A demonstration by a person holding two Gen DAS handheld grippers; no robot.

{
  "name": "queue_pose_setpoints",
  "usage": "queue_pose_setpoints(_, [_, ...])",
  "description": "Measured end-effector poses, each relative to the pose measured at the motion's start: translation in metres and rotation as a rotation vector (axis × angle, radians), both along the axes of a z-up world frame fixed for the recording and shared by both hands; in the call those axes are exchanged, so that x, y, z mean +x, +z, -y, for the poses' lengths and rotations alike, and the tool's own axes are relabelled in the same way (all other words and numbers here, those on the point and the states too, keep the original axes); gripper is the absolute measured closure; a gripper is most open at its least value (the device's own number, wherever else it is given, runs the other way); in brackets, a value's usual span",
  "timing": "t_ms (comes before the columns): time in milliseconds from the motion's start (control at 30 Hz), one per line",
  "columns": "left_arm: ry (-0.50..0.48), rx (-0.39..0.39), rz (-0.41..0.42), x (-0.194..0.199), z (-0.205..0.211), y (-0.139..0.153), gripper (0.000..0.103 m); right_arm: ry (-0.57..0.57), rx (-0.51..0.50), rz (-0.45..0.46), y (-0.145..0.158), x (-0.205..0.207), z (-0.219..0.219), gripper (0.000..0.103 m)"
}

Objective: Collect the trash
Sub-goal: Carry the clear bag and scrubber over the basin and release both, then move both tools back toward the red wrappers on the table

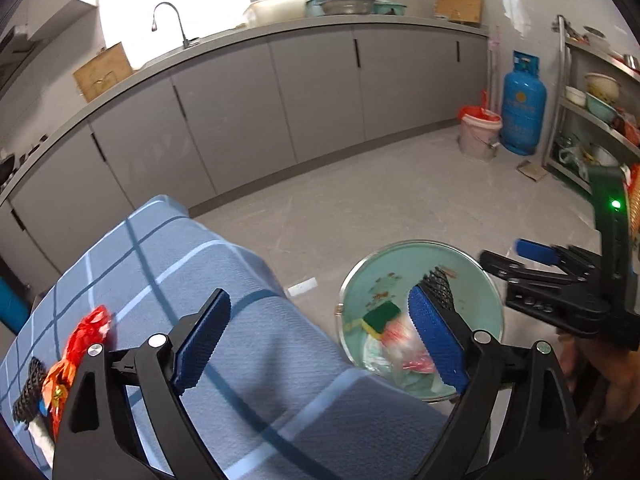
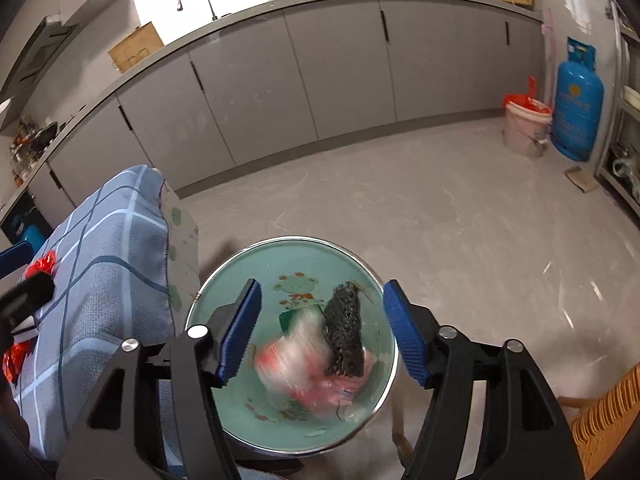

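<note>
A teal basin (image 2: 360, 272) with a metal rim sits low beside the table and holds trash: a black mesh scrubber (image 2: 346, 328), a blurred red-and-white plastic wrapper (image 2: 292, 356) and a green-yellow sponge (image 1: 380, 314). My right gripper (image 2: 322, 328) is open and empty directly above the basin (image 1: 476, 280). My left gripper (image 1: 320, 340) is open and empty over the table's right edge. A red wrapper (image 1: 86, 332) and a black scrubber (image 1: 30, 388) lie on the blue checked tablecloth (image 1: 224, 280) to its left.
Grey kitchen cabinets (image 1: 320, 92) with a sink tap (image 1: 170, 20) run along the back. A pink bucket with a red bag (image 1: 478, 132) and a blue gas cylinder (image 1: 522, 108) stand at the right, beside a metal shelf (image 1: 592, 112). A woven chair (image 2: 604, 416) is at lower right.
</note>
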State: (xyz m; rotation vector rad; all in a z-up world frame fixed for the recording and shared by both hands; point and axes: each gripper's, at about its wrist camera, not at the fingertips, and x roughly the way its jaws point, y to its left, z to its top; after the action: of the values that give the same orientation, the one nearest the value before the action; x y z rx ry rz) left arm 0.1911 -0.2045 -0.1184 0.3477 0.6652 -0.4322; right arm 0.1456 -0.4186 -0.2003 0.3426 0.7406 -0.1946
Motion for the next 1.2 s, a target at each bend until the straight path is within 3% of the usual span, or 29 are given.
queue_pose_setpoints(233, [0.060, 0.012, 0.030, -0.002, -0.029, 0.010, 0.011, -0.027, 0.022, 0.019, 0.008, -0.011, 0.002, 0.026])
queue_pose_setpoints(400, [0.098, 0.006, 0.048, -0.008, -0.051, 0.019, 0.011, 0.008, 0.025, 0.034, 0.019, -0.012, -0.014, 0.026])
queue_pose_setpoints(867, [0.311, 0.021, 0.101, -0.029, -0.154, 0.034, 0.008, 0.215, 0.008, 0.049, 0.043, 0.003, -0.114, 0.025])
queue_pose_setpoints(1200, [0.533, 0.060, 0.073, -0.043, -0.256, 0.014, 0.008, 0.386, 0.002, 0.051, 0.055, 0.012, -0.203, 0.024])
